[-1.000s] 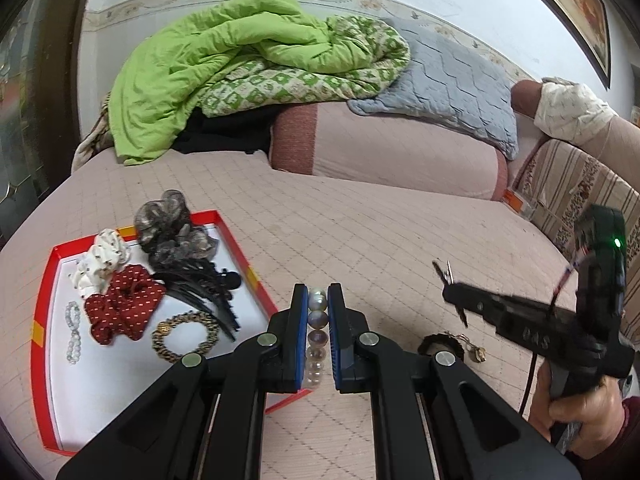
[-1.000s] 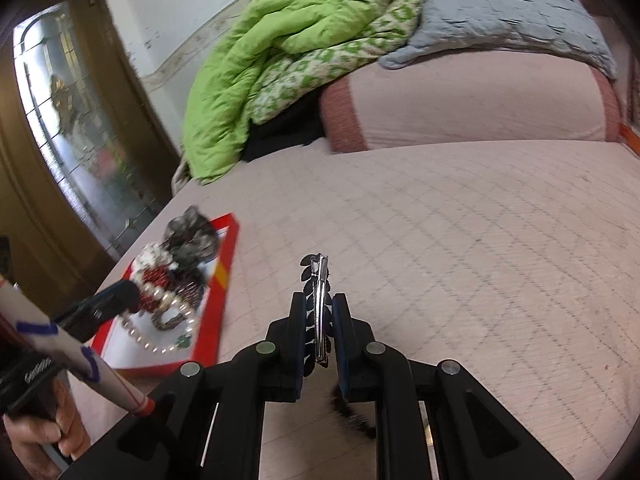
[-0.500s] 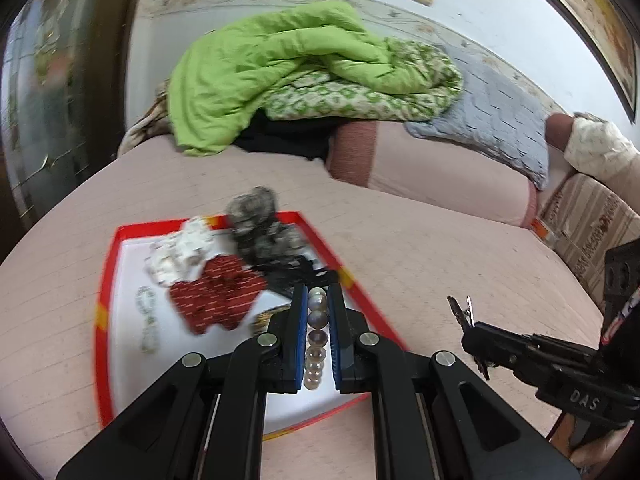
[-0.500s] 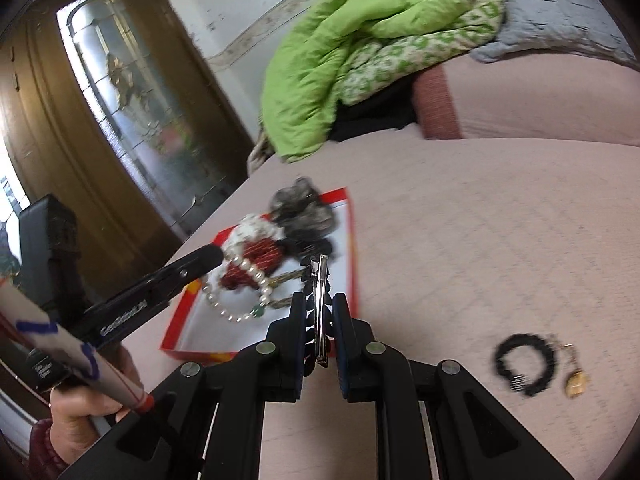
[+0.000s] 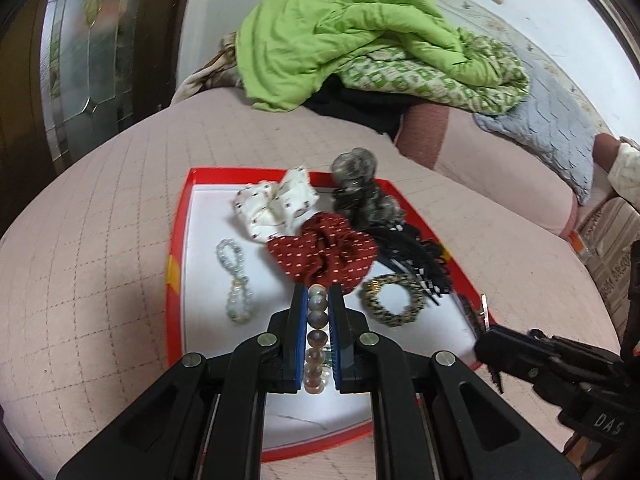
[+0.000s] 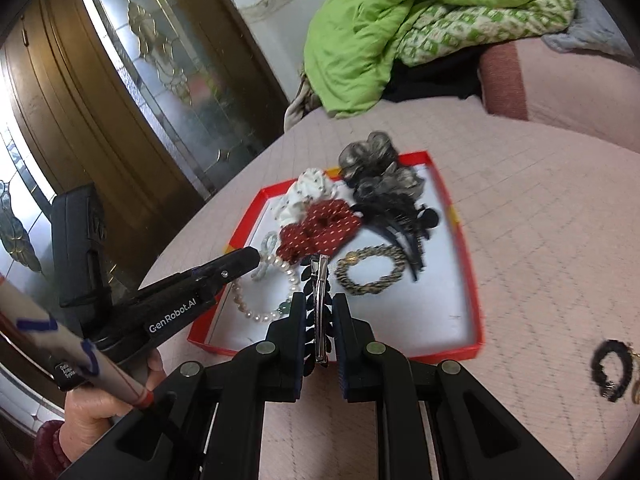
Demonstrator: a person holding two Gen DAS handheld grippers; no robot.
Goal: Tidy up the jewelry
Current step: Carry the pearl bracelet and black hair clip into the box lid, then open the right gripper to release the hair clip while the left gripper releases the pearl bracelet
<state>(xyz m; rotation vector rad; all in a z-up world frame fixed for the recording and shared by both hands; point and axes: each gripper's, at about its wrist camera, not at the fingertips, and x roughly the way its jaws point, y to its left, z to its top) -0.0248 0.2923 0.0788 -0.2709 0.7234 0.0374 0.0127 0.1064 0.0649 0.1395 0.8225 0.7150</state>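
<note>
A red tray [image 5: 176,240] [image 6: 474,312] with a white floor lies on the pink bed. In it are a white scrunchie [image 5: 276,206], a red dotted scrunchie [image 5: 324,252] [image 6: 316,232], a grey scrunchie [image 5: 356,190], a black claw clip [image 5: 412,256], a gold chain bracelet [image 5: 394,298] [image 6: 370,274] and a pale bead bracelet [image 5: 236,280]. My left gripper [image 5: 318,300] is shut on a pearl bracelet [image 5: 316,336] [image 6: 260,300], which dangles over the tray's near left part. My right gripper [image 6: 318,300] is shut on a black leaf hair clip [image 6: 318,308] above the tray's near edge.
A black bracelet with a gold charm [image 6: 612,368] lies on the bed right of the tray. A green quilt [image 5: 348,36] and grey pad [image 5: 548,124] are piled at the back. A glazed wooden door [image 6: 120,80] stands left. A hand [image 6: 108,404] grips the left handle.
Both grippers have swung left over the bed and now hang above the tray, each still holding its piece. The black bracelet on the bed has slid to the right edge of view.
</note>
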